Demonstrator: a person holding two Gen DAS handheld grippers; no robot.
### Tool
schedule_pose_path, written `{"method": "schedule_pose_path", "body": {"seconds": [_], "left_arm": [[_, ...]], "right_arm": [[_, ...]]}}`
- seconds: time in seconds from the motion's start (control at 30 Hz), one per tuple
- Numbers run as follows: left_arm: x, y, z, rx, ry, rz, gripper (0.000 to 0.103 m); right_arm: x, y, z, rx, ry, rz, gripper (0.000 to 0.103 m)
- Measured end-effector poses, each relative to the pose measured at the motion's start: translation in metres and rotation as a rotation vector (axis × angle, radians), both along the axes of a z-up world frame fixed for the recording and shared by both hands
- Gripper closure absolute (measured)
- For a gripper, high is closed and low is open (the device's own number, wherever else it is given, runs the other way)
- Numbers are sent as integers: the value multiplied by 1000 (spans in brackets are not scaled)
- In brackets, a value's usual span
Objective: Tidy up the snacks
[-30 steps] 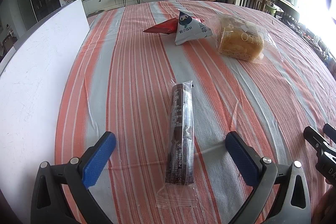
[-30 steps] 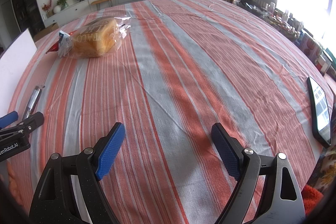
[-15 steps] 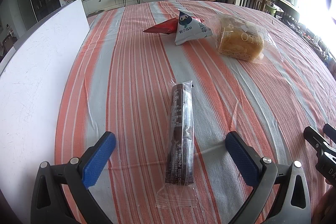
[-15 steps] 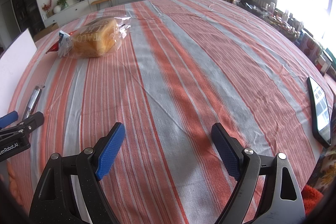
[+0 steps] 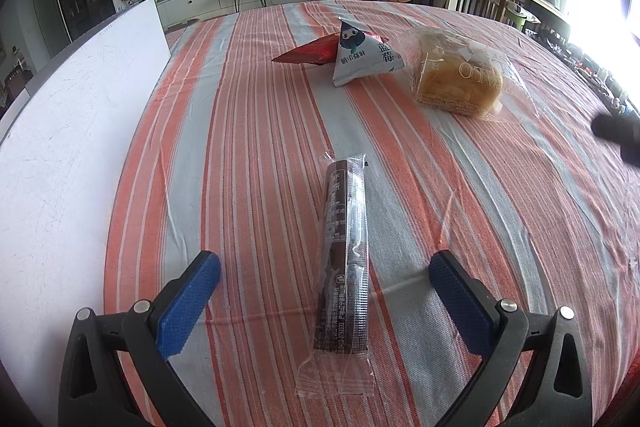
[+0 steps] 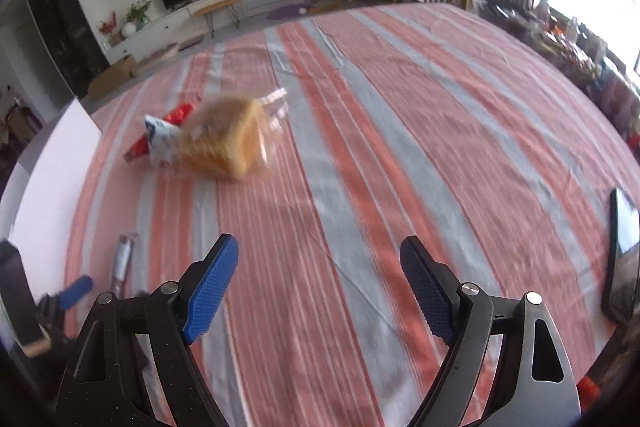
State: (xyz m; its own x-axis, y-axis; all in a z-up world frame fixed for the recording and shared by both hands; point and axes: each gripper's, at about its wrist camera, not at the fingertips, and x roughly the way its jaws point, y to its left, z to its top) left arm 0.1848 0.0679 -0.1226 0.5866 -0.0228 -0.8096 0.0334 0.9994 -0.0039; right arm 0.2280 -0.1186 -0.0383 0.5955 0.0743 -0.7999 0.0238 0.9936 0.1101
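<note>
A long brown snack bar in a clear wrapper [image 5: 346, 251] lies on the striped tablecloth between the fingers of my open left gripper [image 5: 324, 291], not gripped. Farther off lie a red packet [image 5: 310, 54], a white triangular blueberry pouch [image 5: 360, 57] and a bagged bread loaf [image 5: 460, 83]. My right gripper [image 6: 318, 281] is open and empty above the cloth, some way short of the bread loaf [image 6: 228, 145]. The snack bar [image 6: 123, 259] shows small at the left of the right wrist view.
A white board [image 5: 60, 147] lies along the table's left side. A dark phone [image 6: 622, 259] lies near the right edge. The right gripper's tip [image 5: 618, 133] shows at the right of the left wrist view. Chairs and a TV stand lie beyond the table.
My right gripper has lifted and moved forward toward the bread, with motion blur. The left gripper has not moved.
</note>
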Motion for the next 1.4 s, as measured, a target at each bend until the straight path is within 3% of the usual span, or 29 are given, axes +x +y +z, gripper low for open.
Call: {"method": "schedule_pose_path", "body": {"seconds": [0.1, 0.2, 0.27, 0.37, 0.5, 0.57, 0.67, 0.9, 0.93, 0.97, 1.0, 1.03, 1.13, 1.2, 1.27, 1.4], "left_arm": [[0, 0, 0, 0, 0, 0, 0], [0, 0, 0, 0, 0, 0, 0], [0, 0, 0, 0, 0, 0, 0], [0, 0, 0, 0, 0, 0, 0], [0, 0, 0, 0, -1, 0, 0], [0, 0, 0, 0, 0, 0, 0], [0, 0, 0, 0, -1, 0, 0], [0, 0, 0, 0, -1, 0, 0], [0, 0, 0, 0, -1, 0, 0], [0, 0, 0, 0, -1, 0, 0], [0, 0, 0, 0, -1, 0, 0], [0, 0, 0, 0, -1, 0, 0], [0, 0, 0, 0, -1, 0, 0], [0, 0, 0, 0, -1, 0, 0], [0, 0, 0, -1, -1, 0, 0], [0, 0, 0, 0, -1, 0, 0]], "right_arm": [[45, 20, 15, 51, 26, 12, 17], [86, 35, 1, 139, 144, -39, 18], [103, 49, -12, 144, 201, -42, 18], [116, 79, -36, 39, 262, 4, 16], [114, 113, -53, -260, 211, 105, 16], [111, 111, -55, -274, 173, 133, 16], [108, 85, -50, -169, 146, 119, 21], [66, 47, -36, -164, 78, 182, 38], [54, 40, -31, -165, 59, 200, 45], [43, 36, -26, -175, 49, 212, 65], [30, 30, -22, -182, 42, 220, 76], [20, 24, -18, -174, 34, 222, 77], [-16, 4, -14, -119, 3, 194, 74], [-39, -8, -14, -54, -46, 142, 27], [-63, -17, -18, 7, -104, 93, 25], [-76, -24, -44, 78, -71, 38, 25]]}}
